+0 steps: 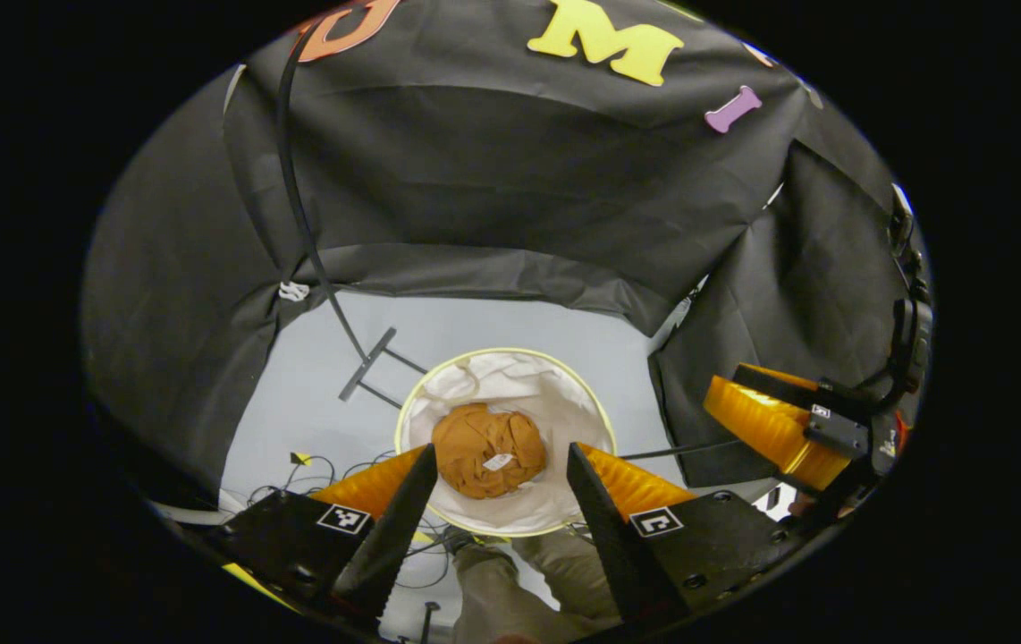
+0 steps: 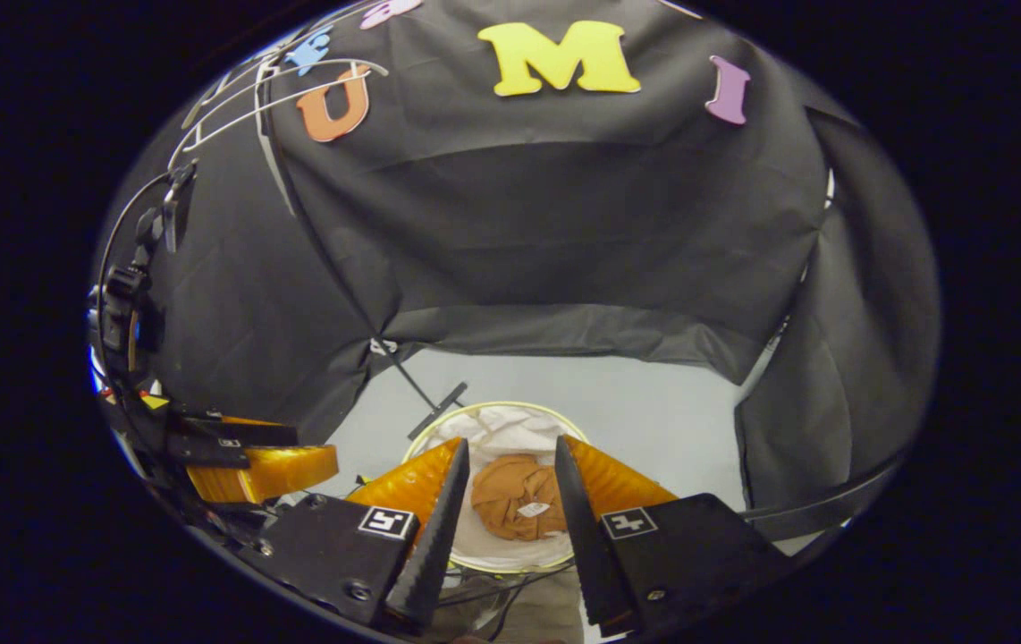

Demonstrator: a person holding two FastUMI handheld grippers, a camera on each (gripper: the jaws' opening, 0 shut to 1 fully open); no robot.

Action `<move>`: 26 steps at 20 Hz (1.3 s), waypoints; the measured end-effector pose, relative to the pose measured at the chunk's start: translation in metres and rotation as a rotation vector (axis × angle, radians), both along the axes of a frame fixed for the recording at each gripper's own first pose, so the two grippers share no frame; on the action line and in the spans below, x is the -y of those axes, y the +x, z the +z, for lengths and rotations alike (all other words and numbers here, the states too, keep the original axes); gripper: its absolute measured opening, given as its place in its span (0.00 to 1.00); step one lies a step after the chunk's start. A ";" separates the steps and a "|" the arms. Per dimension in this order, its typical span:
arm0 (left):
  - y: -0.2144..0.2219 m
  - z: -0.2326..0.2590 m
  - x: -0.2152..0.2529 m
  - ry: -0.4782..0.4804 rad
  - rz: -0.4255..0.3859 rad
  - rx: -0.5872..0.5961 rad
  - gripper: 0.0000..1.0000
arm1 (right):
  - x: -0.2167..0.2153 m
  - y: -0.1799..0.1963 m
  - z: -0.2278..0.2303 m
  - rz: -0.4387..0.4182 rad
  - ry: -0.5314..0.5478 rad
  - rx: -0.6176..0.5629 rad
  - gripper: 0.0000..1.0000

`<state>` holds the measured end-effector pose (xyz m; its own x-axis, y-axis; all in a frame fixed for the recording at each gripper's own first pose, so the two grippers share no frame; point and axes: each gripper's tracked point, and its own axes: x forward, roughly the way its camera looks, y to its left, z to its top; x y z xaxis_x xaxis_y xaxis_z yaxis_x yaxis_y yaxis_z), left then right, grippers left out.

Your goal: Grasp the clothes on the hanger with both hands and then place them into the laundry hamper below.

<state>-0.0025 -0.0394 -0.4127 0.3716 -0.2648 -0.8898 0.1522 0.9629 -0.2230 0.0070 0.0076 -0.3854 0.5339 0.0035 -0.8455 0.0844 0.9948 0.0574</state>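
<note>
The clothes (image 1: 488,450), a bunched tan-orange bundle with a small white tag uppermost, lie inside the laundry hamper (image 1: 564,394), on its white lining, slightly toward the 6 o'clock side of the round rim in the left gripper view. The bundle is crumpled into a near-round heap, so no clear long axis can be read. In the right gripper view the clothes (image 2: 519,508) again sit low in the hamper (image 2: 497,416), framed between that gripper's own fingers.

The relation that matters: the bundle lies straight ahead of and below both grippers, well apart from the fingers, with nothing touching it. The left gripper (image 1: 497,510) is spread wide and holds nothing; the right gripper (image 2: 510,528) is also parted, a little less widely, and is likewise empty. Judging by this, the drop looks done, and any coming move is a retreat rather than a reach. Which gripper is nearer the hamper cannot be told.

Outward, the other gripper appears at 3 o'clock in the left gripper view and at 8 o'clock in the right. A dark stand foot (image 1: 367,365) rests on the pale floor (image 1: 314,376) at 10 o'clock from the hamper. Cables trail at 7 o'clock. The hamper's near rim is cut off by the fingers, and a hanger (image 2: 278,85) shows faintly at 11 o'clock.
</note>
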 end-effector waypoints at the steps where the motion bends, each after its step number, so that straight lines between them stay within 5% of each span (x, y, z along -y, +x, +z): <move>1: 0.000 0.006 -0.006 0.014 -0.010 0.023 1.00 | 0.004 -0.003 0.010 -0.029 -0.014 0.015 0.63; 7: 0.027 0.097 -0.021 0.037 -0.009 0.305 0.96 | 0.042 -0.020 0.109 -0.194 -0.130 0.240 0.63; 13: 0.019 0.247 -0.027 0.009 0.075 0.707 0.95 | 0.065 -0.047 0.228 -0.197 -0.167 0.540 0.67; 15: -0.007 0.296 -0.025 0.019 0.087 0.836 0.94 | 0.067 -0.066 0.260 -0.162 -0.166 0.602 0.66; 18: -0.065 0.361 -0.018 0.046 0.118 0.978 0.97 | 0.078 -0.116 0.302 -0.109 -0.165 0.682 0.87; 26: -0.193 0.446 0.005 0.056 0.218 1.137 1.00 | 0.106 -0.219 0.385 0.001 -0.185 0.876 0.87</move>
